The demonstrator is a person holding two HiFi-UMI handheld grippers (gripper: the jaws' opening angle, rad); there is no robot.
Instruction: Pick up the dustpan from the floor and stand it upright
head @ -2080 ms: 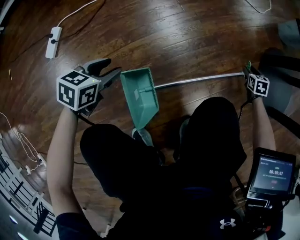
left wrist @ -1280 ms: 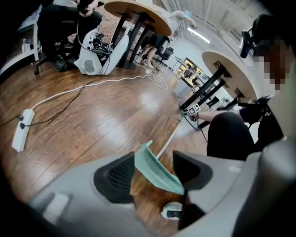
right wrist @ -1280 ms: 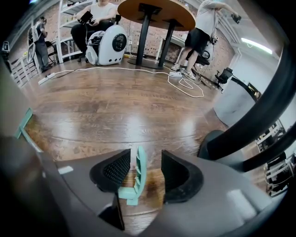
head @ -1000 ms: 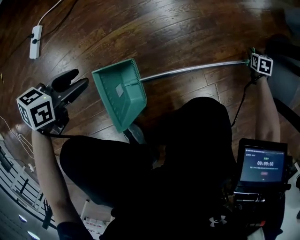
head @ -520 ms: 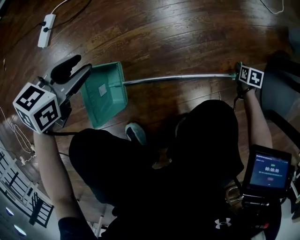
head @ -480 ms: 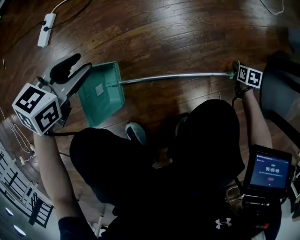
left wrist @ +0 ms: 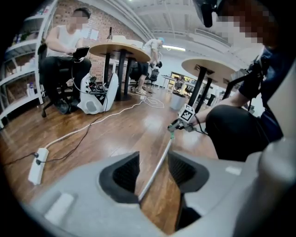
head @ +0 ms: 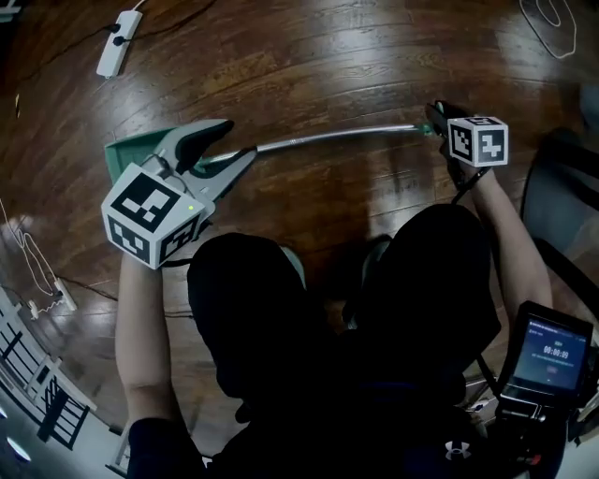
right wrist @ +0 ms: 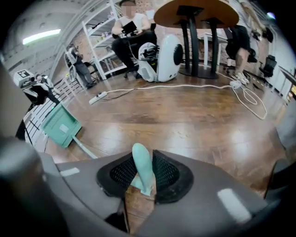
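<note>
The green dustpan [head: 129, 152] lies on the wood floor, partly hidden behind my left gripper [head: 225, 148]. Its metal shaft [head: 328, 137] runs right to my right gripper [head: 436, 116]. In the left gripper view the shaft [left wrist: 159, 159] passes between the jaws of my left gripper [left wrist: 155, 170], resting against the left pad while the other pad stands apart from it. In the right gripper view the green handle end [right wrist: 142, 169] fills the gap of my right gripper [right wrist: 145, 172], whose jaws are opening. The pan [right wrist: 60, 125] shows far left there.
A power strip [head: 114, 44] and white cables [head: 552, 14] lie on the floor beyond. A dark chair [head: 562, 210] stands at the right, a timer screen [head: 552, 354] below it. Round tables [left wrist: 118, 48] and seated people sit further off.
The pan slid left across the floor while my right gripper carried the handle end inward. My left gripper came over the shaft beside the pan.
</note>
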